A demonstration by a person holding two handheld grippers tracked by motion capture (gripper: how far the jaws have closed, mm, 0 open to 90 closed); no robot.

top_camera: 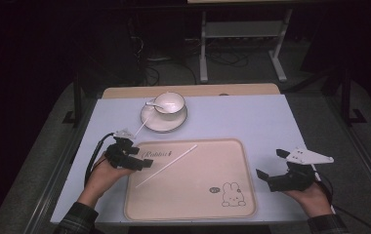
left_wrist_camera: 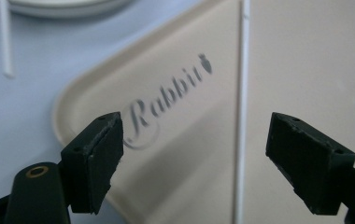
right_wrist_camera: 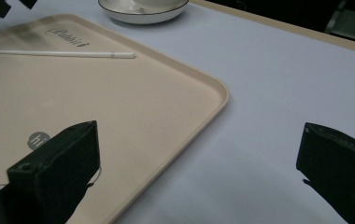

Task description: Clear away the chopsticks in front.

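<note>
White stick [top_camera: 166,165] lying diagonally on the beige tray [top_camera: 232,151], running from 7 to 1 o'clock: judged light, thin, rigid and prone to roll; best pinched mid-length. Left claw [top_camera: 142,163], jaws wide and empty, hovers at the tray's 10 o'clock corner, palm-supported. Right claw [top_camera: 270,165], wide and empty, rests at 3 o'clock.

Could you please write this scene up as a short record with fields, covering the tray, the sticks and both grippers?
surface: pale blue table top
tray: beige tray with Rabbit lettering and a rabbit drawing
stick on tray: white stick lying diagonally, held by nothing
second stick: thin white stick beside the saucer
crockery: cup on saucer, spoon alongside
left gripper: open above the tray stick
right gripper: open, nothing between its jaws, over the tray's right edge
</note>
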